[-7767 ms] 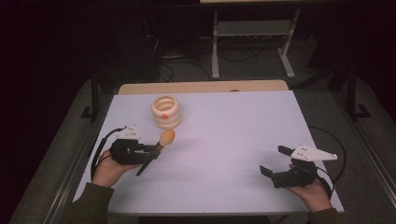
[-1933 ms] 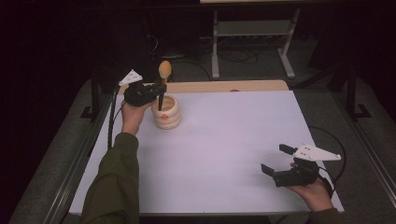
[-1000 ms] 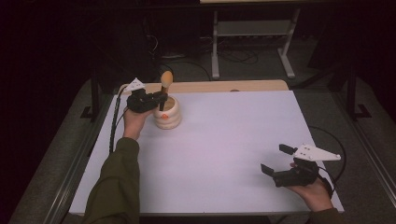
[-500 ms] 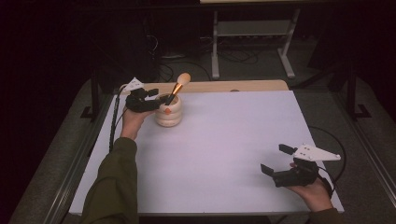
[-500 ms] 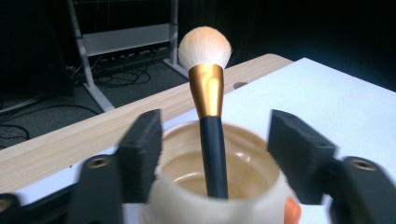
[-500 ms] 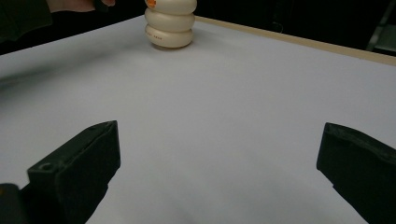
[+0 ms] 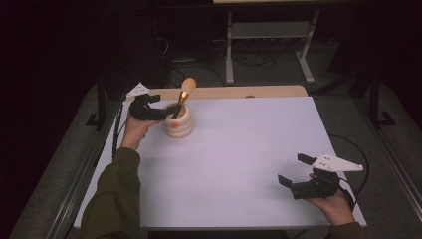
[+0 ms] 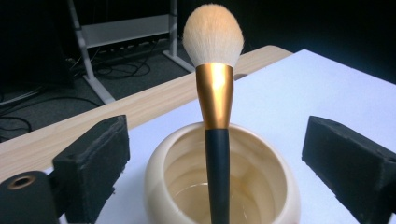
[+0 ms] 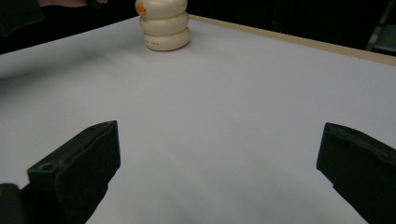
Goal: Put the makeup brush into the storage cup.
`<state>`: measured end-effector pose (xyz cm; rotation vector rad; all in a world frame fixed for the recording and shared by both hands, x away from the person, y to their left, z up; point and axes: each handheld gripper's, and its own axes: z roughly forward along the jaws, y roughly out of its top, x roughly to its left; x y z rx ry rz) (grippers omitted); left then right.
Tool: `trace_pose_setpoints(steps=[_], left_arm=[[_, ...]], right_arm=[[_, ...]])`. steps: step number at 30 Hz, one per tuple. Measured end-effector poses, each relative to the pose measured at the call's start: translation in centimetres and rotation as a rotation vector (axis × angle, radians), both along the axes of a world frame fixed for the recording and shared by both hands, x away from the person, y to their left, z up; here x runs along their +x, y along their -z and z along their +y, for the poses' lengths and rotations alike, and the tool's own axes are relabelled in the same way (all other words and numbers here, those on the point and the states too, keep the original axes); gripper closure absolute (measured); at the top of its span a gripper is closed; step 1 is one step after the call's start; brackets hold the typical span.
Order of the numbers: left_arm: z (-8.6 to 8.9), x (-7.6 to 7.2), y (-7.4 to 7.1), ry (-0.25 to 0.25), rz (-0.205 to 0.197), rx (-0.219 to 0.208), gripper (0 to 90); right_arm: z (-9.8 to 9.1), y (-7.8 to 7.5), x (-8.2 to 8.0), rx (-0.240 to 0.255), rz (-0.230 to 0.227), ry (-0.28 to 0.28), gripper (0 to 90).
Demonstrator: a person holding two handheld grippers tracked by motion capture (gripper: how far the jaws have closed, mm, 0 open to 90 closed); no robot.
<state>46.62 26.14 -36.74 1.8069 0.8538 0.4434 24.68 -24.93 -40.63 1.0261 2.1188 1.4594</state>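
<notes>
A makeup brush (image 7: 183,94) with a black handle, gold ferrule and cream bristles stands bristles-up inside a cream ribbed pot (image 7: 178,121) at the table's far left. My left gripper (image 7: 160,110) hovers just left of the pot, open, its jaws wide apart and off the brush. Close up, the left gripper view has the brush (image 8: 213,84) leaning on the pot (image 8: 223,179) rim between my spread jaws. My right gripper (image 7: 298,172) rests open near the front right edge, holding nothing. Far off in the right gripper view sits the pot (image 9: 164,24).
The white table top (image 7: 239,154) stretches between both hands, with a wooden strip (image 7: 239,92) along its far edge. A metal stand (image 7: 268,35) and cables lie on the dark floor behind the table.
The left gripper carried the brush up from the table to the pot, lowered its handle in, and opened. The brush now stands free in the pot. The right gripper stayed still.
</notes>
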Motion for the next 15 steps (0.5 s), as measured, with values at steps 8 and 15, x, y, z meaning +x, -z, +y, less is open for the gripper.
trace_pose_setpoints(steps=[8,15], left_arm=[[0.5,-1.1,-1.0,0.014,0.025,0.017,3.0],[0.7,-2.2,-1.7,0.028,0.050,0.051,1.4]], right_arm=[[0.0,0.0,0.0,-0.001,0.000,0.002,0.0],[-0.1,-0.1,0.0,0.000,0.001,0.005,0.0]])
